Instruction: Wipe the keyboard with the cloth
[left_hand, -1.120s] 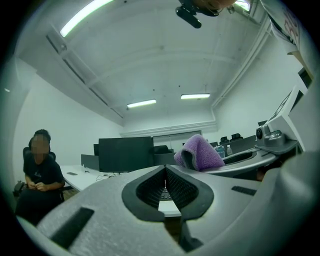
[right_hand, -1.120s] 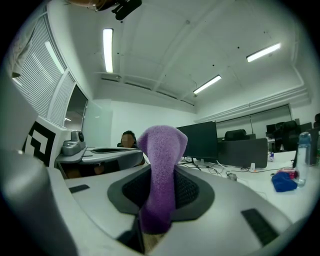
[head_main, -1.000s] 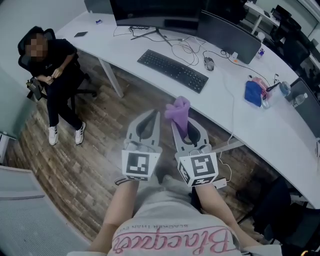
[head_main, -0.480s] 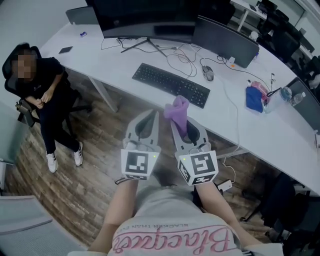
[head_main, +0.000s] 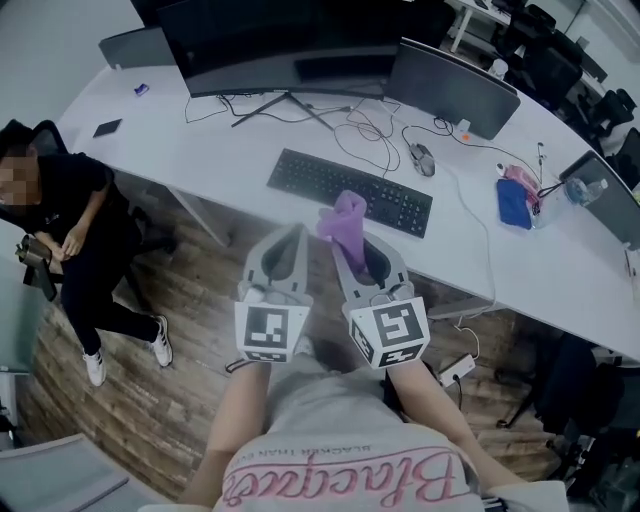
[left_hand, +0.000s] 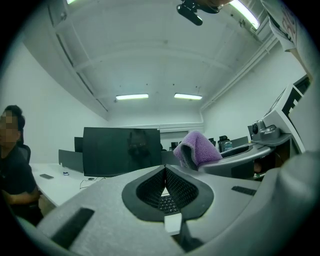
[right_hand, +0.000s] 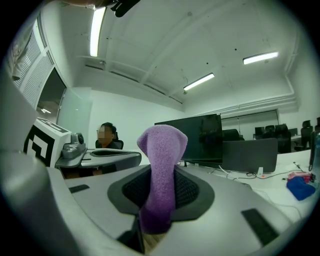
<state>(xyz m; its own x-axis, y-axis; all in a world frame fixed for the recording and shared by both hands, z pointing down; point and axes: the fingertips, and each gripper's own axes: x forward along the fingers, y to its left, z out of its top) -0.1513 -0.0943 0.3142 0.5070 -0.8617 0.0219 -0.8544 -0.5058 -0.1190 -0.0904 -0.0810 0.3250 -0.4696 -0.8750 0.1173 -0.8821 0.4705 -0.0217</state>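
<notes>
Purple cloth (head_main: 345, 220) sticks up from your right gripper (head_main: 360, 250), whose jaws are pinched tight on it, just short of the keyboard (head_main: 350, 192). Your left gripper (head_main: 297, 238), beside it, has its jaws pressed together on nothing. Beyond the keyboard lie loose cables (head_main: 372, 127) and a monitor (head_main: 280, 45); a mouse (head_main: 424, 158) sits at its right end.

Ahead of the left gripper (head_main: 297, 232) and the right gripper (head_main: 362, 248) we see a long white desk (head_main: 180, 150) running away to the right. A wide dark monitor (head_main: 270, 45) and a second monitor (head_main: 452, 85) stand on it. Beneath both grippers lies a wood-plank floor (head_main: 170, 370). Well to the left of the left gripper a person (head_main: 70, 230) sits by the pale wall (head_main: 45, 50). Above, strip lights (left_hand: 132, 96) glow on the white ceiling (left_hand: 150, 50).
</notes>
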